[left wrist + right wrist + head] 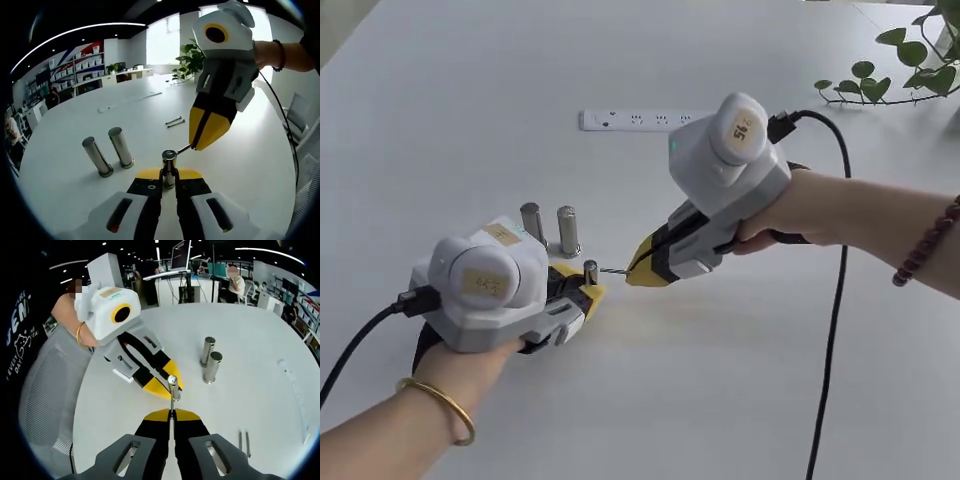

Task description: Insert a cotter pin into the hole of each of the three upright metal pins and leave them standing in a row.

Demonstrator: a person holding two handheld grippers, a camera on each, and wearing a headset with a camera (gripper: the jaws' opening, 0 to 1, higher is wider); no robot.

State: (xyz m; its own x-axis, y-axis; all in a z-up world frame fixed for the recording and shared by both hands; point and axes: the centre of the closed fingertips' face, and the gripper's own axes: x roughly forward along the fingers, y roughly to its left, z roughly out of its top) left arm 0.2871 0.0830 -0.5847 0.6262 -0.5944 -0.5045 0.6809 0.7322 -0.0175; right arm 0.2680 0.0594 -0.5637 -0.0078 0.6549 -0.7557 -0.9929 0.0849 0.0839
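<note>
White table [740, 400]. Left gripper [586, 292] is clamped on one upright metal pin [590, 271]; two free pins [568, 230] stand just behind. Right gripper [642, 270] pinches the cotter pin [613, 270], tip at the held pin's head. Risk: an off-axis push misses the hole, bending the cotter or twisting the pin in the jaws.

Silver metal pins [121, 146], yellow-tipped tongs [632, 274], white table [720, 400]

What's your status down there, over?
Left gripper shut on upright metal pin. Right gripper shut on cotter pin, tip at that pin's top. Two other metal pins stand behind, apart from both grippers.
</note>
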